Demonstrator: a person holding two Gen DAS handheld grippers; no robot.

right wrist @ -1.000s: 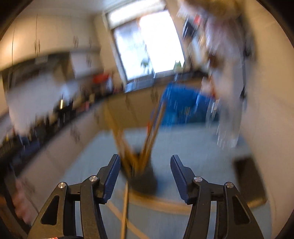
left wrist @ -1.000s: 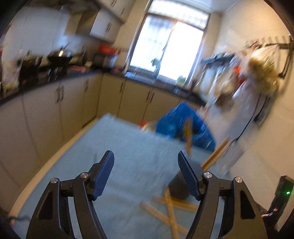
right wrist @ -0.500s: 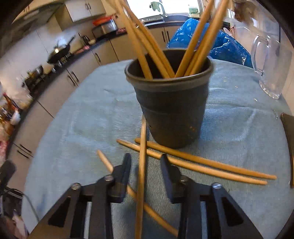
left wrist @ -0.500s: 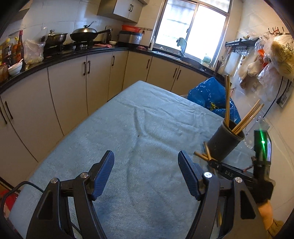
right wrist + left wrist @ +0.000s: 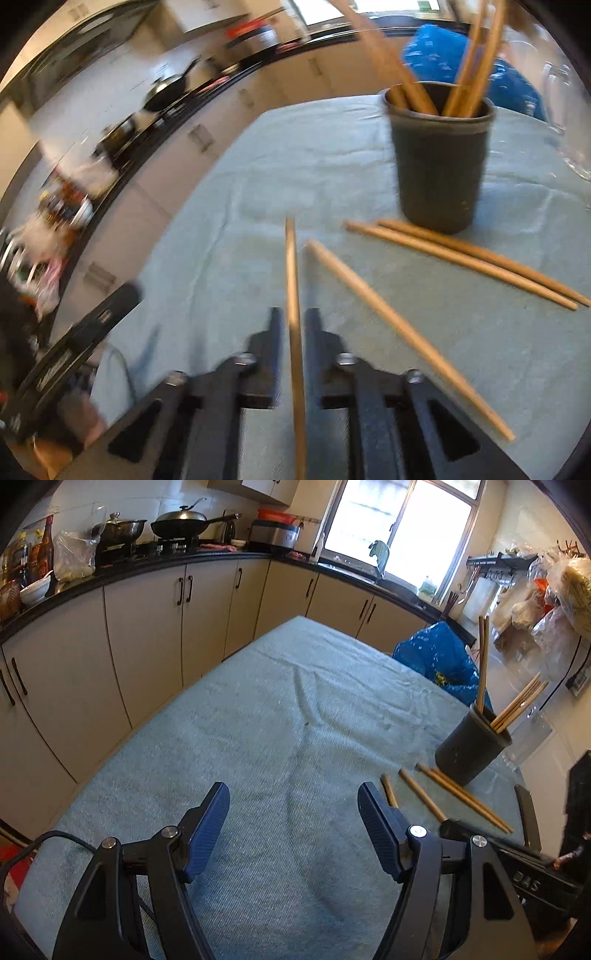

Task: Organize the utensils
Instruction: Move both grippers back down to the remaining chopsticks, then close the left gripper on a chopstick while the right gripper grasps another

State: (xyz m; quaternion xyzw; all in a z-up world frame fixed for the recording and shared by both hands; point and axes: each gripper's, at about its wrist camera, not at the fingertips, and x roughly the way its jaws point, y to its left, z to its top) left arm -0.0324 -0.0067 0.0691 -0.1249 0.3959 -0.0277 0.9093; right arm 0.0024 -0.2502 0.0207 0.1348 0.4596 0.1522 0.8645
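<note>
four chopsticks are outside the cup (image 5: 439, 155) at this moment, and we are holding one of them. half a second ago the fingers of our right gripper (image 5: 294, 325) were standing apart on both sides of this chopstick (image 5: 293, 295); now they are pressing together on it, pinching it near its middle, with the tip pointing forward to the cup. the picture is blurring, so we are judging that the gripper is moving, probably lifting the stick away from the cloth (image 5: 258, 206), but we cannot tell if it is already off the cloth.

three other loose chopsticks are lying on the cloth: one (image 5: 399, 332) just beside our right gripper, going diagonally to the right, and a pair (image 5: 469, 260) lying together in front of the foot of the cup. several chopsticks are already standing inside the cup, leaning on its rim.

our left gripper (image 5: 293, 830) is hovering over a bare part of the cloth with its fingers spread wide and nothing between them, well apart from the cup (image 5: 471, 747), as it was before.

for the task this means the grasp is made, and next we are needing to tilt the stick upright and drop it into the cup.
</note>
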